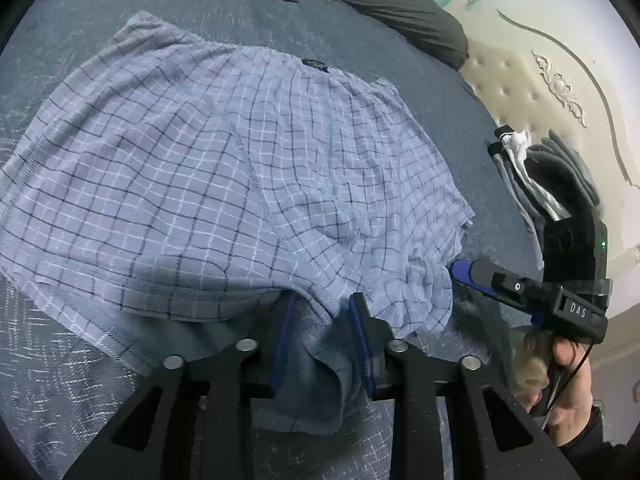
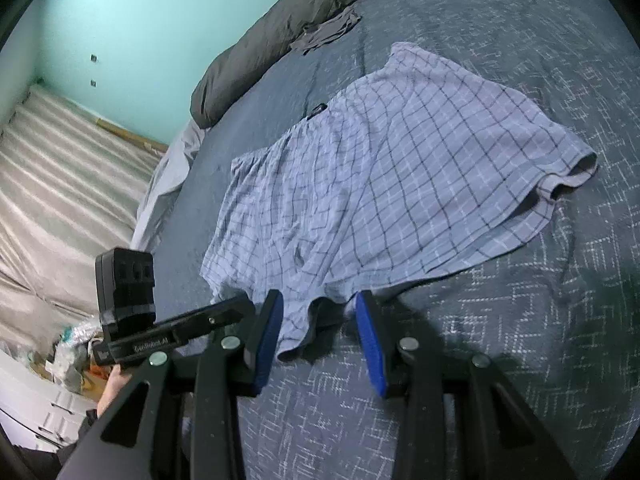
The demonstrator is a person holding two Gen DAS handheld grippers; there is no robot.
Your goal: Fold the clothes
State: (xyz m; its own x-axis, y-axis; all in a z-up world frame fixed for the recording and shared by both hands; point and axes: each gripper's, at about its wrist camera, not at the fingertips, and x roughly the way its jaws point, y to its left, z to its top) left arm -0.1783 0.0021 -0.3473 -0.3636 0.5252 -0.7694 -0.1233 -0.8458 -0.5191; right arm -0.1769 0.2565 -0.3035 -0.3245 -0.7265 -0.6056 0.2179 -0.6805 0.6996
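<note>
Reading "DAS" on the right gripper, both jaws stand apart around the checked shorts' hem.

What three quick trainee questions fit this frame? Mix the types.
1. True or false: the shorts lie on a wooden table.
2. In the right wrist view, the right gripper has its jaws: A) shut with nothing between; B) apart with the shorts' hem between; C) clamped on a sock.
3. Fill in: the shorts' pattern is ___.

Key
1. False: they lie on the dark blue bedspread.
2. B
3. Checked
</note>
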